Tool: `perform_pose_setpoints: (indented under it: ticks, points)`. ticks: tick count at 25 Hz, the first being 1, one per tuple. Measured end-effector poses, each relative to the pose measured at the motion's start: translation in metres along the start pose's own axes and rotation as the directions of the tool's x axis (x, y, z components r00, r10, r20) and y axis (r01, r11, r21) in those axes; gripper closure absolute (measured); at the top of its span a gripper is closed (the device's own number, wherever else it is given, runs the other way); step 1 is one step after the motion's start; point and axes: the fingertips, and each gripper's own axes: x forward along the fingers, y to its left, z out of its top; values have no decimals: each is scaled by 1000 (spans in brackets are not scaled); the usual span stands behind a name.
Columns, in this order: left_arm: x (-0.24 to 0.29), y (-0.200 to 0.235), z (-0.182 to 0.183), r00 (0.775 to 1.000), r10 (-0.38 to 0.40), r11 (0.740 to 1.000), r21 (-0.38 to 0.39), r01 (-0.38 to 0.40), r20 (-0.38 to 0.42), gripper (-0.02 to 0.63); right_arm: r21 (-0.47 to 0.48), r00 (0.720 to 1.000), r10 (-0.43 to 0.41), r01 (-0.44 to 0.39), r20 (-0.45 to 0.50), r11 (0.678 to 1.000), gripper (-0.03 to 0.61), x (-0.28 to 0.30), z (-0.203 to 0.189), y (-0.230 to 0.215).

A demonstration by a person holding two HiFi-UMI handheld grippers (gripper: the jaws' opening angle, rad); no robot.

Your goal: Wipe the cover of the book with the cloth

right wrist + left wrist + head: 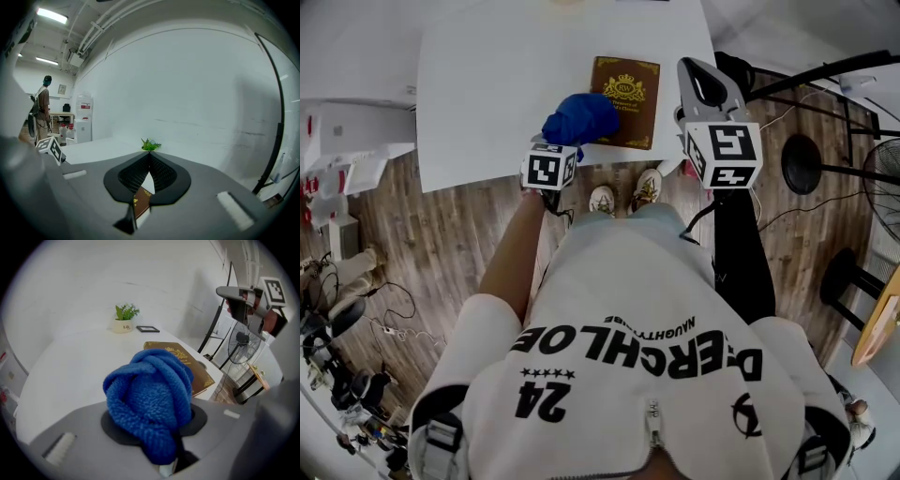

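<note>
White table point(487, 84), seen from above. The left gripper point(561, 145) is hovering at the table's near edge, its jaws pinching a bunched blue cloth point(579, 117). In the left gripper view the cloth point(147, 404) is filling the whole gap between the jaws and bulging out ahead of them. Just right of it, the brown book point(623, 101) is lying flat by the near edge, toward the near right corner, gilt cover up. The cloth is overlapping the book's near left corner, though whether it is pressing on the cover cannot be told. The right gripper point(150, 157) is hanging raised off the table's right edge with its jaws pressed together at the tips on nothing.

Step in hand, as judged: starting the wipe. To do it well, the wad should be coming down flat on the cover under light pressure and sweeping from the near left corner across to the right edge in overlapping passes. As the book is sitting close to the near edge, strokes are better directed away from it, and the idle right gripper could be steadying the book's right edge.
</note>
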Motion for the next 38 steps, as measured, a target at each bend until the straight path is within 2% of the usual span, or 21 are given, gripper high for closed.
perform_pose_setpoints:
  ticks: [5,8,10,13,16,18,23,34,38]
  points:
    - [-10,-15,23,998,-36,999,16,35,59,408,7,1000,-18,18,-10,1000,575,-3,-6,-2]
    - [-9,-46,36,990,-114,991,84,108,80,408,10,999,-38,39,-16,999,575,-8,-8,-6]
    - [-7,-72,41,980,-180,975,150,167,82,408,12,998,-54,55,-18,998,576,-12,-9,-8]
    - [4,-105,36,969,-243,944,238,226,44,408,12,997,-77,77,-21,997,577,-18,-10,-13]
    - [20,-124,18,962,-269,921,281,269,-40,407,14,994,-104,104,-27,994,576,-26,-11,-20]
    - [23,-130,10,958,-276,917,275,287,-79,408,17,993,-118,118,-27,993,576,-30,-11,-23]
    - [26,-120,6,960,-269,920,275,280,-76,408,22,992,-122,123,-25,992,575,-32,-12,-21]
    - [5,-62,-6,984,-176,971,160,179,-34,408,8,999,-49,49,0,999,576,-10,1,4]
    - [0,-41,-13,989,-142,985,97,145,-32,405,2,1000,-23,23,3,1000,575,-1,5,11]
